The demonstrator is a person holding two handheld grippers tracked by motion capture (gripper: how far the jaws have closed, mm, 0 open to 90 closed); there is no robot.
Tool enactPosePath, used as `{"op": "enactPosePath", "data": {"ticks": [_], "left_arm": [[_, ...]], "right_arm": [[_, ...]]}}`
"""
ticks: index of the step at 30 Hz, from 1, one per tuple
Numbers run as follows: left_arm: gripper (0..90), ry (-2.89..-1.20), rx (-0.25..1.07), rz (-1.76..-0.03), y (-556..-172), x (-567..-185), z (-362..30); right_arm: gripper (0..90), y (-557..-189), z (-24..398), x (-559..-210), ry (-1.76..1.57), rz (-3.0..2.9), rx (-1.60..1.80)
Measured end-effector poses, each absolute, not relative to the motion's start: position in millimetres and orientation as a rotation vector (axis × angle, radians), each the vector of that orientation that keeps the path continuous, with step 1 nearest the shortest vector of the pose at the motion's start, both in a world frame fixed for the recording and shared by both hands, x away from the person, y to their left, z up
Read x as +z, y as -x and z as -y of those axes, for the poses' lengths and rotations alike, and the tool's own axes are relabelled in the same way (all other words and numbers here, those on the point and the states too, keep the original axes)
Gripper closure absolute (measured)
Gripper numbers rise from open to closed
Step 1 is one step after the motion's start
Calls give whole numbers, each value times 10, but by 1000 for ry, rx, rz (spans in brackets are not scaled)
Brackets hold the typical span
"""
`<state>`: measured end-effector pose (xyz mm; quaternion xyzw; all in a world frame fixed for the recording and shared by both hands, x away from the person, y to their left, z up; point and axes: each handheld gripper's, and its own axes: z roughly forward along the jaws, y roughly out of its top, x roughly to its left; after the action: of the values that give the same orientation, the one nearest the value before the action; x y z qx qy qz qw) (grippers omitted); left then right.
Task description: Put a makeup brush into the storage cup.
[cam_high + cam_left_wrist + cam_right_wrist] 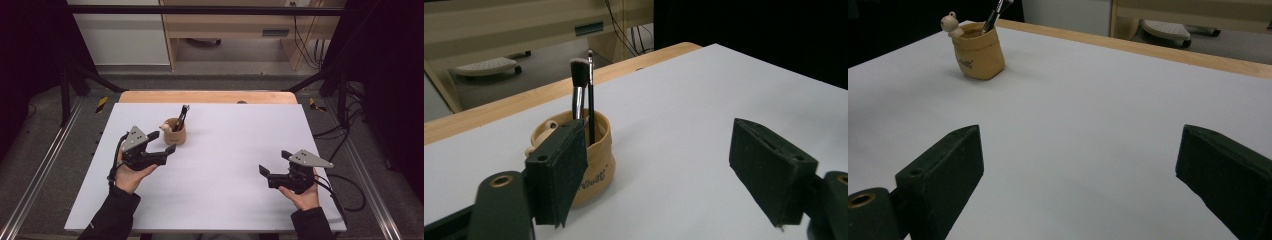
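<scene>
A white table (210,190) fills the high view; the tan holder (175,134) with brushes (182,116) stands left of centre, just beyond the left gripper (165,141), jaws apart and empty; the right gripper (262,170) waits well apart. The left gripper view shows the holder (596,165) behind one jaw; the right gripper view shows it (979,52) far off, its own jaws wide, empty.

White tabletop (225,190) on wooden board (207,97); grey floor (50,150); pale wooden furniture (225,30) behind; dark surroundings at both sides.
</scene>
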<state>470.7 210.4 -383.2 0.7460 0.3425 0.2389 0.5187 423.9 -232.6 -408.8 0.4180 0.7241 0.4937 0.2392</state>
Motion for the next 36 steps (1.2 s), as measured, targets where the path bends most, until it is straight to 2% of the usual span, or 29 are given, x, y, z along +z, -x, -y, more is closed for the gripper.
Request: {"op": "enactPosePath", "data": {"ticks": [13,36], "left_arm": [[132,-1794,566,-815,-4497,-3924,-2262],[66,-1833,583,-863,-4253,-4117,-2607]], "right_arm": [[62,-4231,2331,-4084,-1149,-1981,1346],[63,-4215,2381,-4118,-1170,-1972,1354]]}}
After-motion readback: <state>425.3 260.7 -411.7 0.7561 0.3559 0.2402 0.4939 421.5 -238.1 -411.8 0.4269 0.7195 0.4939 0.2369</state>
